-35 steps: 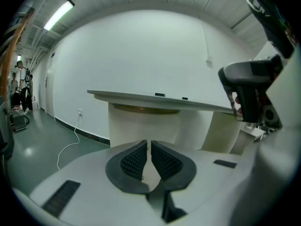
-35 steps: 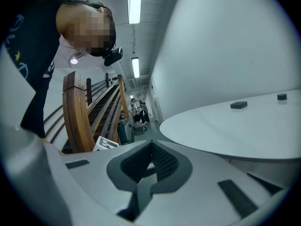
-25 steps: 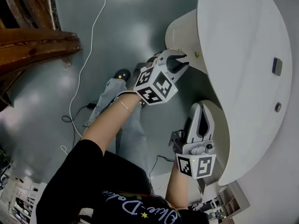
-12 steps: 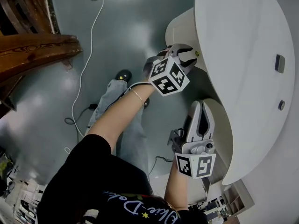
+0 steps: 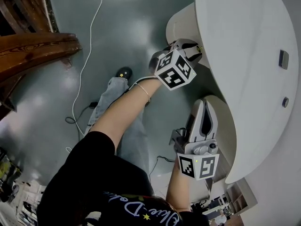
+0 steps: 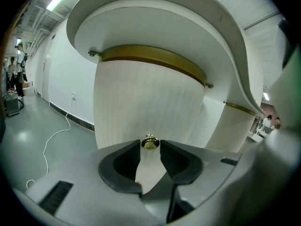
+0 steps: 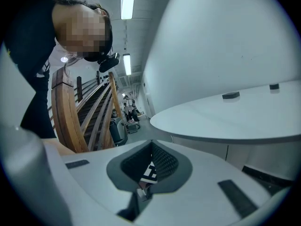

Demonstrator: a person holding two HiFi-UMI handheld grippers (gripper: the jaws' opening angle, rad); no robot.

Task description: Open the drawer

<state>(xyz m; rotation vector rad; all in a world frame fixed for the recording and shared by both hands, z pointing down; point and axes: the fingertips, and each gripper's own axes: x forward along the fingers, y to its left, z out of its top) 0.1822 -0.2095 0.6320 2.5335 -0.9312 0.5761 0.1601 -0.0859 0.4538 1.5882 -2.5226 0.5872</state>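
Drawer knob (image 6: 150, 142) sits at the tips of the left gripper (image 6: 150, 149) — fingers (image 6: 124, 163) spread wide, nothing pinched, lined up to clamp and pull — right gripper (image 7: 151, 144) idle, closed, empty.

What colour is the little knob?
The knob is shiny gold; the left gripper view shows it best.

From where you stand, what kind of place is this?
Probably the lobby of an office or public building: there is a large curved white reception counter, a wooden staircase with a sweeping handrail, and a polished grey floor running off into a long corridor.
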